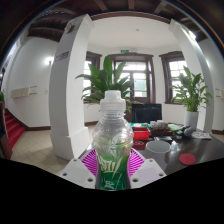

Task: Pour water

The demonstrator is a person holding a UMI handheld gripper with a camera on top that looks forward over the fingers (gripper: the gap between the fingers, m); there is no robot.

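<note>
A clear plastic bottle (113, 135) with a white cap and a green label stands upright between my fingers, held above the table. My gripper (113, 163) is shut on the bottle's lower body, with the magenta pads (91, 162) pressed against both its sides. A white bowl (158, 148) sits on the dark table (195, 150) beyond the fingers, to the right of the bottle.
On the table to the right lie a red box (141, 133) and a red round lid (187, 158). White columns (72, 85) stand at both sides. Potted plants (190, 95) stand before the windows at the back.
</note>
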